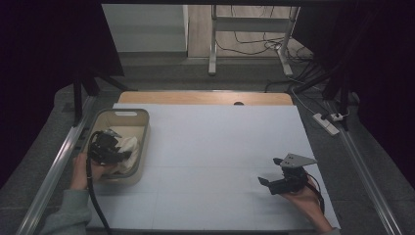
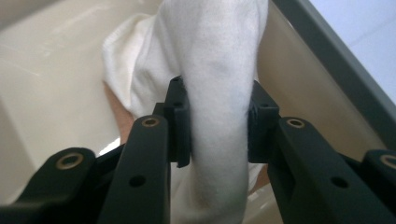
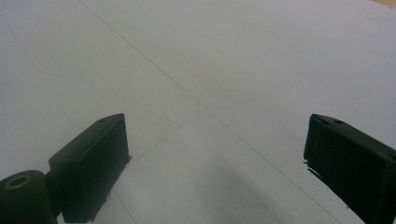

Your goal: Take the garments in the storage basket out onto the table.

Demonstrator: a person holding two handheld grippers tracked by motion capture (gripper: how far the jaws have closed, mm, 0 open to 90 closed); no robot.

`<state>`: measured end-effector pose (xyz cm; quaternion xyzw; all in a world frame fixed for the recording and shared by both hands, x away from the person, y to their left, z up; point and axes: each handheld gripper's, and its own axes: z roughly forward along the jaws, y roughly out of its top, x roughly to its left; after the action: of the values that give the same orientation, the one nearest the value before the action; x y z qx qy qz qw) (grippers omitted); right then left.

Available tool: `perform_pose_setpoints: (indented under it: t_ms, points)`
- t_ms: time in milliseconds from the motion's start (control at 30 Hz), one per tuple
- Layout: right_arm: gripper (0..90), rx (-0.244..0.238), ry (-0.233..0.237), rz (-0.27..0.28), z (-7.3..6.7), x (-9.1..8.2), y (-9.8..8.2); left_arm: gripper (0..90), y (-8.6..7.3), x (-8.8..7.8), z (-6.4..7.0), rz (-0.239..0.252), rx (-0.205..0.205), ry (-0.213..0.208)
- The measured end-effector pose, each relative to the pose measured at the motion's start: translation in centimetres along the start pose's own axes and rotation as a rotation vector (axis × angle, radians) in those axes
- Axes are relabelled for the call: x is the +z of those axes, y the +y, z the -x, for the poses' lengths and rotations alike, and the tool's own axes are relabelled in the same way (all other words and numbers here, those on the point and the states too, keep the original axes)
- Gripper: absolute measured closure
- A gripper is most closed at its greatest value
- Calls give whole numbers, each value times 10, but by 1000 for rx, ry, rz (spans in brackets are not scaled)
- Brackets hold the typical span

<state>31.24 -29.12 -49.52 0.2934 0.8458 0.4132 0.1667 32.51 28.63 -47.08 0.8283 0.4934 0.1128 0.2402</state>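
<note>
Left claw clamped on white cloth inside beige basket; right claw released over bare worktop.

Near right: right claw (image 1: 268, 183) held in the person's hand, low over the white worktop (image 1: 210, 161), jaws spread wide apart with nothing between them; right gripper view confirms bare surface beneath. Near left: left claw (image 1: 117, 155) reaches into the basket (image 1: 142, 147), which sits on the worktop's left edge. Left gripper view: both pads press a bunched fold of the white cloth (image 2: 219, 93), pinched upright between them. Remainder of cloth lies in the basket against its right wall. Farther off: strip of bare wood at the worktop's far edge.
</note>
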Motion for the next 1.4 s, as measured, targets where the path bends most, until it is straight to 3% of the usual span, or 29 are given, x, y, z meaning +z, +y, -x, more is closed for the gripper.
perform_pose_setpoints:
  t_ms: [500, 1133, 1400]
  points:
    - [67, 0, -2, -1, 0, 0, 0, 676, -9, -26, -11, 197, -84, -18]
    - [67, -1, -5, -4, 0, 0, 0, 677, -13, -40, -12, 317, -102, -24]
    - [67, 1, -6, -4, 0, 0, 0, 676, -17, -46, -16, 381, -132, -41]
